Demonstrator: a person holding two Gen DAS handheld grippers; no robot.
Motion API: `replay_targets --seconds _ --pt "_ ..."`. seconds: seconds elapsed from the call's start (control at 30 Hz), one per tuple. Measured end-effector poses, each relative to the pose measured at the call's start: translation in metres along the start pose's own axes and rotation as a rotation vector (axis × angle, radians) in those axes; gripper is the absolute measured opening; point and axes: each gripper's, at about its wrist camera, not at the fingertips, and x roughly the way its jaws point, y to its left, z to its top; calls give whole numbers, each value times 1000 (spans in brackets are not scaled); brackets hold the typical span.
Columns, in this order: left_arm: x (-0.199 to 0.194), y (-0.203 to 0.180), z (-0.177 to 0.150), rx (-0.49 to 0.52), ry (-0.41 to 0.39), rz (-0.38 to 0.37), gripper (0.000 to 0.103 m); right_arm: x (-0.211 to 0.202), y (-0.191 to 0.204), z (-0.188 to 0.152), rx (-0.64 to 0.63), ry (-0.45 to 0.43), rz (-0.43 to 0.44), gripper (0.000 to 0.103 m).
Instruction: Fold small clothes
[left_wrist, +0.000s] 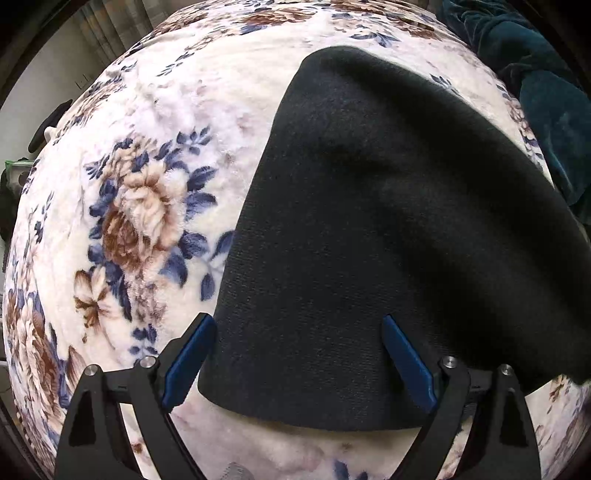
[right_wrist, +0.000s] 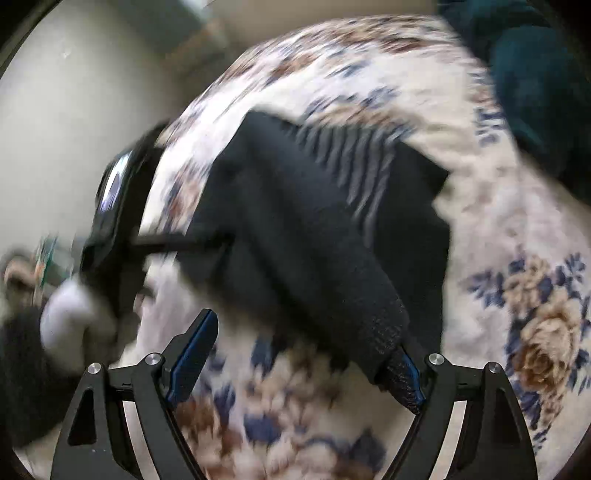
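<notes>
The left gripper (left_wrist: 299, 336) points steeply down with its blue fingers (left_wrist: 190, 360) spread wide. A corner of the black garment (left_wrist: 388, 229) lies flat between them, and neither pad presses on it. From there the cloth spreads away over the floral blanket (left_wrist: 140, 206), running toward the far right edge of the bed, where a dark teal fabric (left_wrist: 546, 110) is bunched up.

The right gripper (right_wrist: 306, 339) also has its fingers apart. The left finger (right_wrist: 192, 358) stands over bare blanket (right_wrist: 535, 295). A fold of the black garment (right_wrist: 295, 240) drapes over the right finger's tip, though the view is too blurred to tell how it sits there. Farther along, the cloth shows a patch of grey ribbed stripes (right_wrist: 354, 173). Off the blanket's left edge a black frame-like object (right_wrist: 118, 221) shows, blurred, with something white (right_wrist: 70, 321) below it.
</notes>
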Motion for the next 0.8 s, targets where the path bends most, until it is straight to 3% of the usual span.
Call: replay_targets --seconds 0.1,0.2,0.23,0.33,0.53,0.57,0.63,0.7,0.73,0.8 --pt "2 1 1 -7 2 -1 92 8 -29 23 183 -63 -1 87" --pt "2 2 2 -7 5 -7 92 19 -79 33 512 -41 204 87" --pt "1 2 3 -4 5 -14 92 15 -85 33 563 -73 257 87" --pt "1 0 6 4 3 -20 92 -10 -69 39 467 -155 221 87" --pt "4 3 4 -1 9 -13 92 20 -123 13 852 -118 395 85" --pt "4 2 3 -1 7 -13 92 25 -133 11 906 -117 375 85" --pt "2 2 1 2 1 -6 92 20 -134 20 880 -135 297 84" --pt "-2 3 -2 -9 -7 -20 92 17 -111 39 753 -123 337 84" --pt "-5 4 -4 -16 -10 -24 92 16 -89 49 639 -86 394 84" --pt "-8 7 -8 -34 -9 -36 92 19 -39 60 360 59 369 84"
